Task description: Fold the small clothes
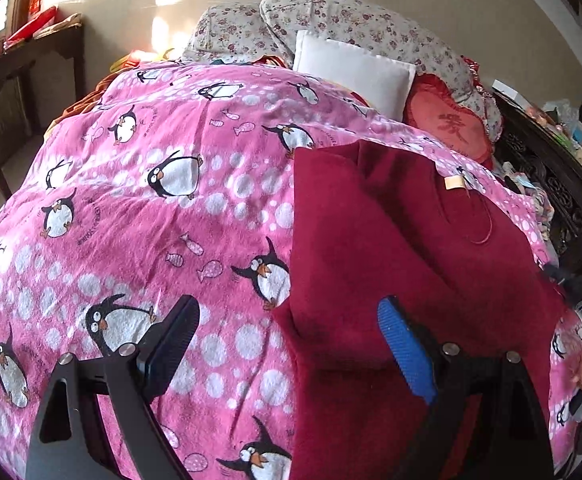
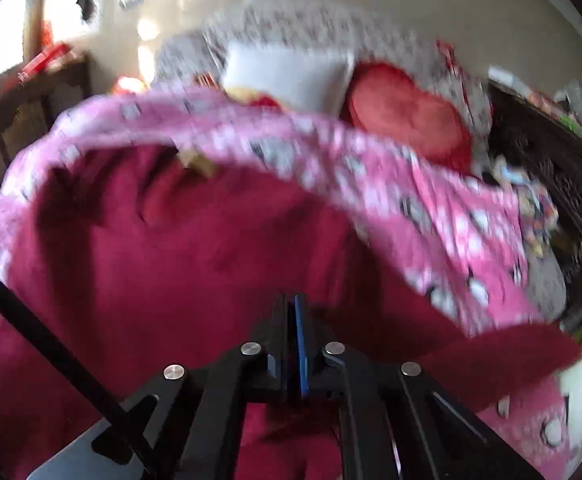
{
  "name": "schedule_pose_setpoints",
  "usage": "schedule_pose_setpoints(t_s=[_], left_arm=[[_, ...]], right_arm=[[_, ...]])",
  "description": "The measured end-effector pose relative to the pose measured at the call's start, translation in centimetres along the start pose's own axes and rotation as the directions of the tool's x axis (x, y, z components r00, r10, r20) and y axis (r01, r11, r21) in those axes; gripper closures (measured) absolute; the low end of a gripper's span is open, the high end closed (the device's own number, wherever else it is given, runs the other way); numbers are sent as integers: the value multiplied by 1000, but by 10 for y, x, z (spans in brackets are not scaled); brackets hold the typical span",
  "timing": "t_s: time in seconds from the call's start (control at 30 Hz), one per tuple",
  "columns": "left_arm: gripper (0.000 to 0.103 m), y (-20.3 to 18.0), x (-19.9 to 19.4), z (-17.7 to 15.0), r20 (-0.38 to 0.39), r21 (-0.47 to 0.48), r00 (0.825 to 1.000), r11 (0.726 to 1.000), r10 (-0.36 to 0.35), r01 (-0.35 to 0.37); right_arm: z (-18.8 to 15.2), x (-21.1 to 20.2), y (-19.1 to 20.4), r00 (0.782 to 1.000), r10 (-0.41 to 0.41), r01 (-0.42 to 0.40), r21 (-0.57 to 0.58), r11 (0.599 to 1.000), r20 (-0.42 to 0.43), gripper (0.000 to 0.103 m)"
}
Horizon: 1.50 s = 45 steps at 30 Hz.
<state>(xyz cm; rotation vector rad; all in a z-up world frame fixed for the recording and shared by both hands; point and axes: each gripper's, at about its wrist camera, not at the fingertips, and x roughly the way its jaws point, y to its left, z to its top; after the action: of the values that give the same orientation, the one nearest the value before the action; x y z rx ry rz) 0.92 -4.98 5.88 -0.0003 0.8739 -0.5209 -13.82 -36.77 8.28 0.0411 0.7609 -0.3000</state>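
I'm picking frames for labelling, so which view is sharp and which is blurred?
Left wrist view: sharp, the dark red sweater and penguin blanket crisp, though fisheye-bent, with window glare on the far wall. Right wrist view: motion-smeared throughout; only the right gripper reads cleanly.

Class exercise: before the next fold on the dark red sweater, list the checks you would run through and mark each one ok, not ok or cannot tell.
1. Left gripper open over the sweater's left edge: ok.
2. Right gripper shut: ok.
3. Right gripper actually pinching sweater fabric: cannot tell, view blurred.
4. Sweater flat on the penguin blanket: not ok, folds near the left edge.
5. Neck label faces up: ok.
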Motion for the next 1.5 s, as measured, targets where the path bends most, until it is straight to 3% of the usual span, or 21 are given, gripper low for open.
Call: schedule_pose_setpoints(t_s=[0.1, 0.17, 0.2, 0.27, 0.3, 0.37, 0.4, 0.53, 0.57, 0.6, 0.63, 0.67, 0.87, 1.0, 1.07, 1.13, 1.17, 1.2, 1.33, 1.4, 1.5], left_arm=[[13, -8, 9, 2, -1, 9, 1000, 1000, 26, -26], [13, -14, 21, 0, -34, 30, 998, 999, 47, -46], [13, -17, 25, -2, -51, 42, 997, 998, 50, -48], [13, -19, 27, -6, -54, 55, 997, 997, 54, -51], [13, -18, 26, -7, -49, 57, 997, 997, 59, -56], [13, -18, 26, -7, -48, 51, 997, 997, 60, -58], [13, -17, 26, -7, -52, 45, 997, 998, 55, -52], [13, -14, 27, -7, -52, 27, 997, 998, 55, -54], [13, -13, 29, -8, -58, 25, 997, 998, 54, -53], [13, -13, 30, -9, -63, 22, 997, 998, 53, -51], [13, -13, 32, -10, -66, 19, 996, 998, 54, -53], [13, -13, 32, -10, -67, 18, 996, 998, 56, -55], [13, -22, 29, -9, -21, 27, 997, 997, 80, -79], [13, -29, 45, -15, -67, 54, 994, 995, 86, -83], [13, -28, 46, -15, -72, 57, 992, 994, 99, -95], [13, -26, 40, -13, -60, 46, 993, 994, 101, -98], [13, -25, 33, -10, -31, 37, 994, 994, 104, -103], [13, -25, 29, -7, -10, 35, 994, 993, 110, -110], [13, -38, 29, 8, 5, 43, 996, 995, 85, -85], [13, -47, 35, 14, 11, 44, 998, 997, 60, -61], [13, -58, 55, 20, -6, 72, 994, 992, 108, -108]], right_arm=[[16, -23, -13, 992, -44, 38, 57, 998, 121, 103], [19, -19, -22, 992, -77, 68, 92, 993, 101, 103], [15, -15, -26, 994, -65, 57, 102, 993, 85, 102], [6, -11, -25, 994, 74, -82, 98, 992, 84, 101], [2, -10, -20, 989, 129, -136, 82, 987, 76, 82], [-1, -9, -14, 995, 79, -82, 49, 995, 56, 39], [-3, -11, -13, 997, 42, -45, 44, 998, 66, 34], [-14, -7, -22, 999, 44, -46, 75, 996, 25, 34], [-16, -2, -23, 999, 43, -44, 72, 996, 9, 39], [-21, 5, -21, 999, 29, -28, 61, 998, -28, 71], [-22, 17, -19, 997, 21, -17, 47, 999, -72, 95], [-23, 19, -18, 997, 7, -4, 41, 999, -75, 97], [-5, -27, -28, 994, -20, 14, 55, 998, 110, 98], [-4, -4, -43, 989, -130, 123, 103, 987, 68, 97], [-13, 15, -48, 995, -104, 104, 125, 987, -4, 95], [-20, 16, -52, 995, -99, 102, 144, 984, -24, 81], [-22, 6, -53, 996, -91, 88, 160, 983, 8, 64], [-23, -8, -53, 996, -68, 58, 179, 982, 54, 54], [-24, -21, -35, 995, 77, -88, 166, 982, 70, 57], [-26, -13, -21, 989, 140, -145, 145, 979, 42, 70], [-32, 7, -1, 996, 85, -84, 86, 993, -10, 70]])
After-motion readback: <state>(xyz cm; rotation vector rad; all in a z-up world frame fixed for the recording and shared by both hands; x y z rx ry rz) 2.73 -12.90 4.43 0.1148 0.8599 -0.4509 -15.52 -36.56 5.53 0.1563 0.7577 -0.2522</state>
